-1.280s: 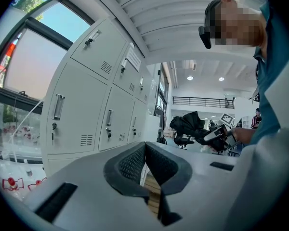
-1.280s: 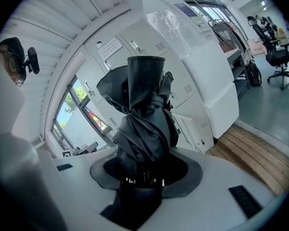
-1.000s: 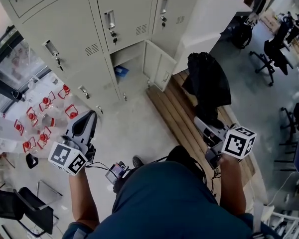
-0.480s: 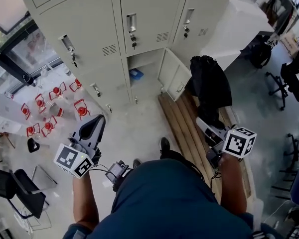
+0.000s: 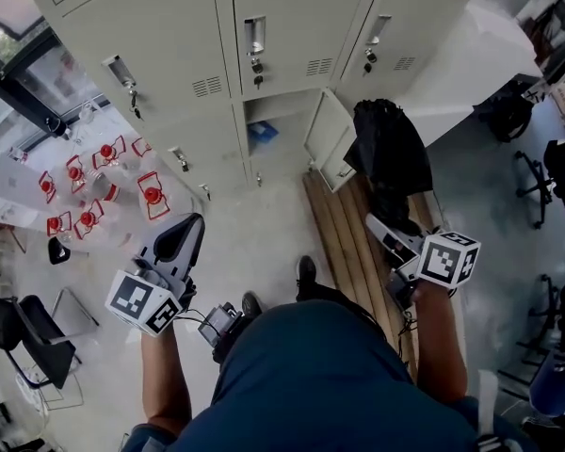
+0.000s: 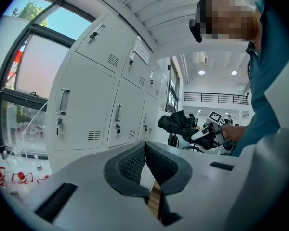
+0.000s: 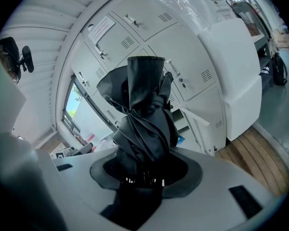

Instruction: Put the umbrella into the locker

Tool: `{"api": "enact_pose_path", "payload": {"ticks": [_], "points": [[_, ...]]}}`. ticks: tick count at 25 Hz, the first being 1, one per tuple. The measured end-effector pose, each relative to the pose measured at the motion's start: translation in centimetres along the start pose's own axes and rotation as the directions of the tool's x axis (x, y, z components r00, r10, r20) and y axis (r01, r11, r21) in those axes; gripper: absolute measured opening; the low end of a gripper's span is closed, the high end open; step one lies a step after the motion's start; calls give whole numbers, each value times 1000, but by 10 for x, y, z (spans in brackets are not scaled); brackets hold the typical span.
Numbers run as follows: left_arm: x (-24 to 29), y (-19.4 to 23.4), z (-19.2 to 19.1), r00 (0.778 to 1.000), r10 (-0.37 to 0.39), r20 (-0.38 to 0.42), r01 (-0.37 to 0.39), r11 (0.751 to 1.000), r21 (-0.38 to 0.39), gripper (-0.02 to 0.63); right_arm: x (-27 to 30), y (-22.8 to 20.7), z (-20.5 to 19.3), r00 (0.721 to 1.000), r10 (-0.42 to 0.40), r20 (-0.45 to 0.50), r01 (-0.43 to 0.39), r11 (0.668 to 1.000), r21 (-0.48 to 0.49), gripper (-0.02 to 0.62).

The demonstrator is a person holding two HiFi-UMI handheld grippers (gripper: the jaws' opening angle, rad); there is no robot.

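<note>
Currently the black folded fabric umbrella [image 5: 393, 149] projects forward from the right gripper [image 5: 384, 229], whose jaws pinch its lower end, above the slatted wooden bench [image 5: 339, 238]. Just beyond stands the pale grey metal locker [image 5: 179, 45], with one lower compartment [image 5: 268, 125] open. The left gripper [image 5: 188, 226] is well apart from it, jaws pressed together, empty.

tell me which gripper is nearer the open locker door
Right. The right gripper, holding the umbrella, sits below-right of the open locker door; the left gripper is farther off, to its lower left.
</note>
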State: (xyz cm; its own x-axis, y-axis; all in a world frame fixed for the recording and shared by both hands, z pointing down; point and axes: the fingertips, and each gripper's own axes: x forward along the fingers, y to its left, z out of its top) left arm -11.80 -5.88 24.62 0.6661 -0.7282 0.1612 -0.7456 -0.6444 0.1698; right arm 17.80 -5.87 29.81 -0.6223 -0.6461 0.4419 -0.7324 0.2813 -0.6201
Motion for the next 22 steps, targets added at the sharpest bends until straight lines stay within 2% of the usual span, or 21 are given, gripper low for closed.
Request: {"api": "enact_pose_path", "payload": {"ticks": [11,22], "points": [[12,24,-10,999,46,-28,-46,999,-21,18,35,-26,1,998,4,-59,-2,999,37,192],[15,43,-30,997,50,-53,-53,997,-62,18,75,-24,-18,992,25,-123,-18,998,63,192]]}}
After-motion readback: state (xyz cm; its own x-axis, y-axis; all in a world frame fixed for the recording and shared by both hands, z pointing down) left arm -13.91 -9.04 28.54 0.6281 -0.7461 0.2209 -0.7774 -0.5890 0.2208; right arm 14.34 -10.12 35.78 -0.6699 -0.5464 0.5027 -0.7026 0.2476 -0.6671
